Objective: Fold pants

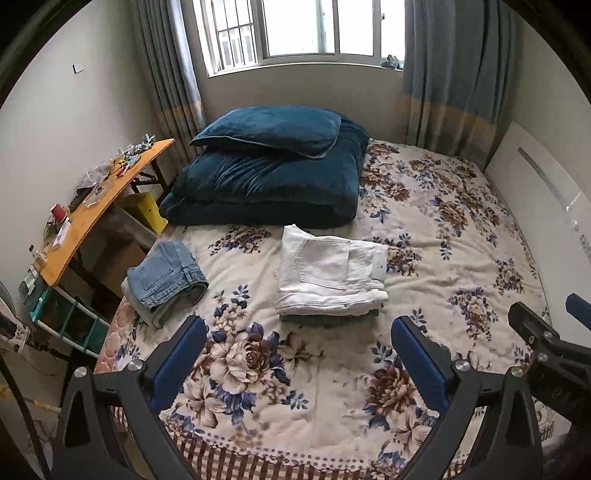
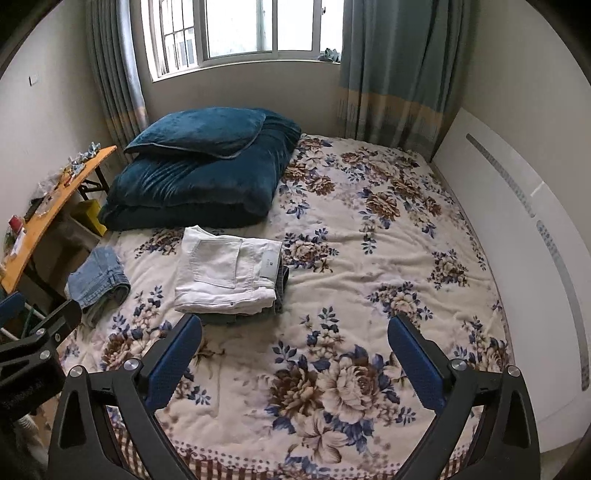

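A: Your left gripper [image 1: 297, 363] is spread wide with nothing between its blue pads [image 1: 177, 360], held over the near end of the bed [image 1: 461, 258].

B: And the right gripper [image 2: 295, 360]?

A: Same story, jaws wide apart and empty, above the floral blanket [image 2: 369, 258]. You can see it at the right edge of the left wrist view too, beside the left one.

B: Where are the pants?

A: You have 2 piles on the bed. White pants [image 1: 328, 271] lie folded near the middle, back pocket up, on top of a darker folded garment [image 1: 325, 320] whose edge peeks out underneath. Blue jeans [image 1: 168, 275] lie folded by the left edge of the bed, on another pale folded piece, well apart from the white stack.

B: Is either gripper touching them?

A: No, both piles lie beyond your fingertips, the white stack closer to the left gripper.

B: What else is on the bed?

A: A dark blue folded quilt [image 1: 266, 188] with a matching pillow [image 1: 269, 127] on top, at the far left under the window [image 1: 303, 29]. Beside the bed on the left stands an orange desk [image 1: 92, 218] with small clutter on it.
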Motion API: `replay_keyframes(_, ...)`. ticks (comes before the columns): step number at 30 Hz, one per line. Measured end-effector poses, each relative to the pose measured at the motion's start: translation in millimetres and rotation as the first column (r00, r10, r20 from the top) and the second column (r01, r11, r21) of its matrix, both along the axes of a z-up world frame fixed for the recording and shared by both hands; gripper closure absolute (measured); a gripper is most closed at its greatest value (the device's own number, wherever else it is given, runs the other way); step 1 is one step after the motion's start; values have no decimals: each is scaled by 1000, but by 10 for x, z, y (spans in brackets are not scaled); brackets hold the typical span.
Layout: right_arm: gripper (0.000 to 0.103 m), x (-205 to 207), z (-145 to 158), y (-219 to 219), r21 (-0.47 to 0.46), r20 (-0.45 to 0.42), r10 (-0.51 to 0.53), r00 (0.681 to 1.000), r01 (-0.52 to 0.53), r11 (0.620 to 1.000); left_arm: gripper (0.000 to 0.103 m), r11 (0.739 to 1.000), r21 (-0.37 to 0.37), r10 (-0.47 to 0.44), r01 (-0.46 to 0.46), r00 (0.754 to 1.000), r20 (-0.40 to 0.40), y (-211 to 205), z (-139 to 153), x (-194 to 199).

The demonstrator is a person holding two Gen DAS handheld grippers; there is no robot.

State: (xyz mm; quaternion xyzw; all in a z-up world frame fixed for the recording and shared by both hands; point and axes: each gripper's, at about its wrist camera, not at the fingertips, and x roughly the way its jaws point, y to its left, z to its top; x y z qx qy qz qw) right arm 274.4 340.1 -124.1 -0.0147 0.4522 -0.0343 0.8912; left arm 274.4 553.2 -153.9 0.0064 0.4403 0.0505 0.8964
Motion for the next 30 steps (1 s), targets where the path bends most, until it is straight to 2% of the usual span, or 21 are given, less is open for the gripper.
replay_keyframes(11, 0, 51, -120, 26, 7, -18, -4, 1000, 4, 1000, 0, 1000, 24, 0, 0, 1000, -13, 17, -30, 36)
replay_keyframes(15, 0, 44, -142, 6, 12, -20, -8, 1000, 8, 1000, 0, 1000, 17, -8, 8, 1000, -11, 28, -38, 59)
replay_keyframes(20, 0, 24, -172, -1, 14, -25, -9, 1000, 9, 1000, 0, 1000, -25, -14, 13, 1000, -9, 86, -44, 98)
replay_keyframes(30, 0, 20, -187, -2, 10, -21, -7, 1000, 7, 1000, 0, 1000, -17, -12, 12, 1000, -9, 104, -43, 86)
